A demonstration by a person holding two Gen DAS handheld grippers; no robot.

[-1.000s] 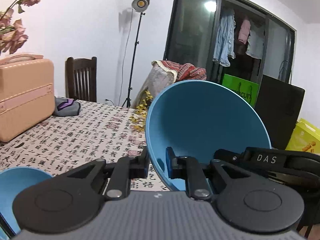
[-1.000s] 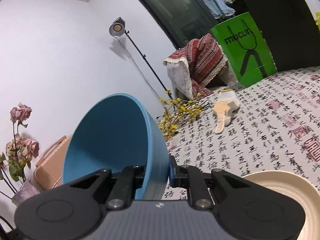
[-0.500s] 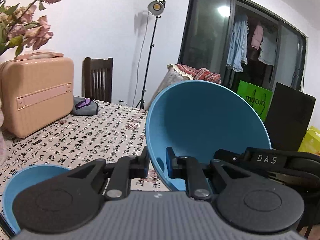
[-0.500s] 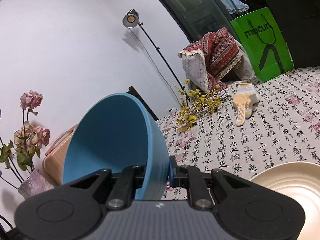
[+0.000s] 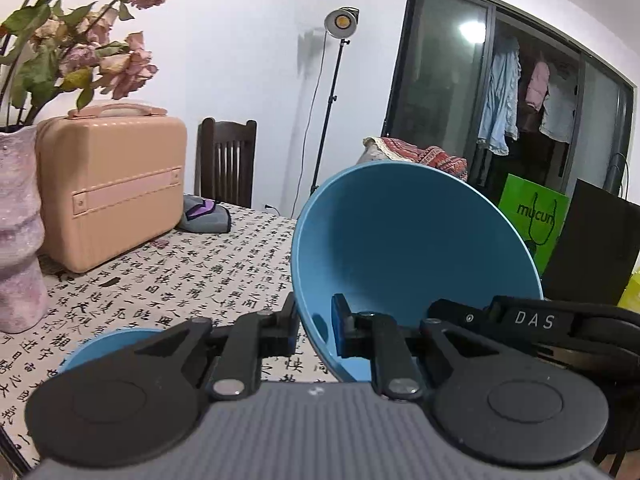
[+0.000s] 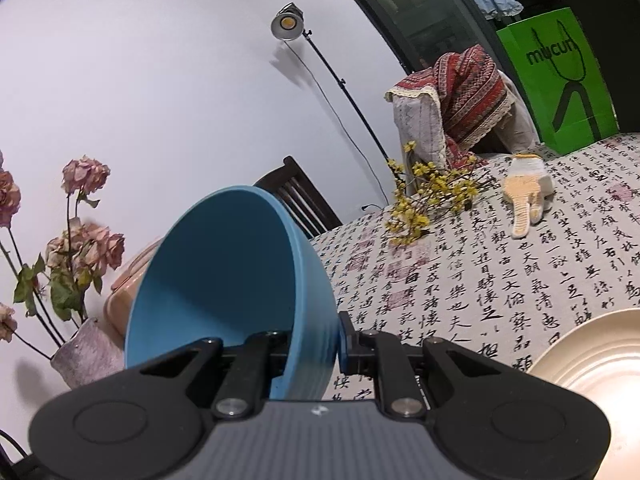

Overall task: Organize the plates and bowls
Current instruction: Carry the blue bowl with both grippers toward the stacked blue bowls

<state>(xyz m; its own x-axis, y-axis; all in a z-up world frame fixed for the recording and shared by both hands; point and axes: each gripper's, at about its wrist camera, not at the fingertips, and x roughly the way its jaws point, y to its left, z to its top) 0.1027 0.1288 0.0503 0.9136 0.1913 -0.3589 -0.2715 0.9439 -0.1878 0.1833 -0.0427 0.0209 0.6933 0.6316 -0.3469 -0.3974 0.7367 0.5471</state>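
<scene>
A blue bowl (image 5: pixel 400 248) hangs tilted above the table, its inside facing the left wrist camera. My left gripper (image 5: pixel 314 320) is shut on its lower left rim. The right gripper's black body (image 5: pixel 536 320) reaches in at the bowl's lower right edge. In the right wrist view a tilted blue bowl (image 6: pixel 224 280) has its wall pinched by my right gripper (image 6: pixel 316 340), which is shut on it. A second blue bowl (image 5: pixel 108 344) sits on the table, partly hidden under my left gripper. A cream plate (image 6: pixel 592 364) lies at the lower right.
A peach suitcase (image 5: pixel 108 188), a pink vase (image 5: pixel 18 232) of dried flowers and a grey pouch (image 5: pixel 204 216) stand on the patterned tablecloth (image 5: pixel 180 276). Yellow flower sprigs (image 6: pixel 428 196) and a glove (image 6: pixel 524 192) lie further off. A dark chair (image 5: pixel 228 168) stands behind.
Both grippers have swung leftward with the blue bowl still gripped. The suitcase, vase and the bowl on the table have slid rightward into view; the cream plate shifted to the right.
</scene>
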